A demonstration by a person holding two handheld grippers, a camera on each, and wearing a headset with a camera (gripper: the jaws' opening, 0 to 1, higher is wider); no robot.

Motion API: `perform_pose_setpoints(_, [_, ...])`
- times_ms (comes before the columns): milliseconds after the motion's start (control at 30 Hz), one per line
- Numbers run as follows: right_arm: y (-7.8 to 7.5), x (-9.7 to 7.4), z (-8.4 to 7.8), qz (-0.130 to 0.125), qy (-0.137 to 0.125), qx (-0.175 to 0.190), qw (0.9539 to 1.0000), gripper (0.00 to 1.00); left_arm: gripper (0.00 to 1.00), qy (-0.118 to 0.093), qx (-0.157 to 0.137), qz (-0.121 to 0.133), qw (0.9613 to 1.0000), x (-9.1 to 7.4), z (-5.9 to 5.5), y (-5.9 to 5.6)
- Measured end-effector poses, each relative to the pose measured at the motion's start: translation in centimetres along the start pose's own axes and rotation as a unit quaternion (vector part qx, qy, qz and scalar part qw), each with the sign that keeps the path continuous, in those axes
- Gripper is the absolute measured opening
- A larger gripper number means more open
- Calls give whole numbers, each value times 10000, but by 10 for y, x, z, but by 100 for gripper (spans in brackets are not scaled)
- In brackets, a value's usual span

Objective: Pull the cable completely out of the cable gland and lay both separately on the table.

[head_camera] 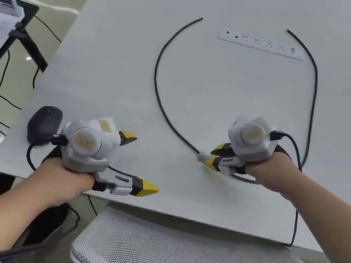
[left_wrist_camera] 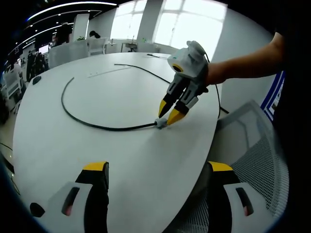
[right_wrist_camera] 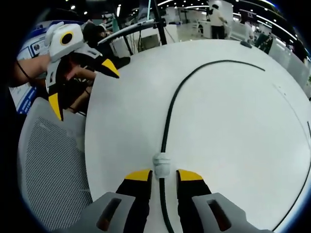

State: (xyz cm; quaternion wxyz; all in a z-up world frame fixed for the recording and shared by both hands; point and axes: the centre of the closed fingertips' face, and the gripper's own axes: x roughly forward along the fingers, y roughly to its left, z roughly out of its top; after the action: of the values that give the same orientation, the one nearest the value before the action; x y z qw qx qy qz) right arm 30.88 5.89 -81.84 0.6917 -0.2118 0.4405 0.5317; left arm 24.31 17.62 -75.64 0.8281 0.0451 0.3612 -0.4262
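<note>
Right tool (right_wrist_camera: 164, 175) seemingly ajar astride cable (right_wrist_camera: 167, 121) at gland (right_wrist_camera: 161, 164) | left tool (left_wrist_camera: 158, 167) wide apart

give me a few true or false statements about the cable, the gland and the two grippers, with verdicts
1. The cable passes through the cable gland. True.
2. The left gripper clamps the cable. False: its jaws stand wide apart, holding nothing.
3. A power strip lies on the table. True.
4. The cable gland sits beside the power strip. False: it lies near the table's front edge, at the right gripper's jaw tips.
</note>
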Motion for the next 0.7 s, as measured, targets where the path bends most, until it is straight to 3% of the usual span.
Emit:
perform_pose_setpoints(433, [4, 2, 0, 61, 75, -189, 9998, 8, 79, 4, -32, -52, 10000, 0, 1, -7])
perform_pose_setpoints(700, [11, -17, 0, 91, -3, -239, 9997, 7, 78, -60, 24, -62, 10000, 3, 15, -17])
